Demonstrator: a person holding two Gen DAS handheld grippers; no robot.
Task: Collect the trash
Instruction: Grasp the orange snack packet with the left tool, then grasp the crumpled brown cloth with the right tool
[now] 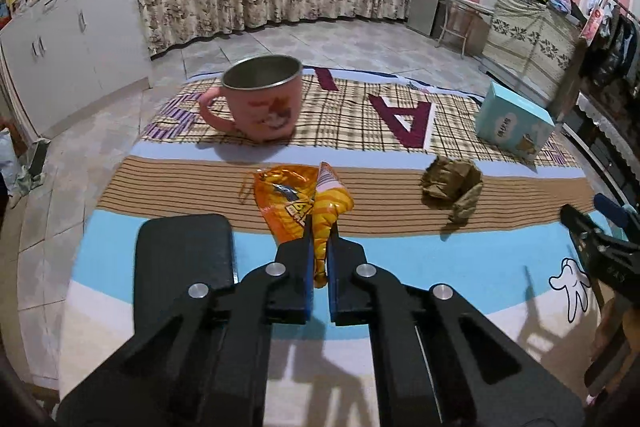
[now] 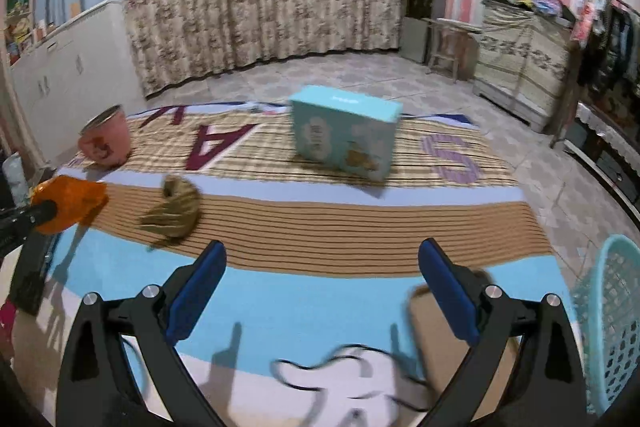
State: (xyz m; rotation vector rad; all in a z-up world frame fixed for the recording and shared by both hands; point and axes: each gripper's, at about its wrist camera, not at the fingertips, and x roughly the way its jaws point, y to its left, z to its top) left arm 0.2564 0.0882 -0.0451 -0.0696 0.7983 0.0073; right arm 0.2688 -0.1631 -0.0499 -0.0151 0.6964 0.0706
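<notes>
Left wrist view: left gripper fingers pinched on one orange wrapper, held ahead; one brown crumpled paper lies right of it on the worktop.

Right wrist view: right gripper fingers wide, empty — paper ahead-left, nearer this hand; one teal basket at right.
</notes>
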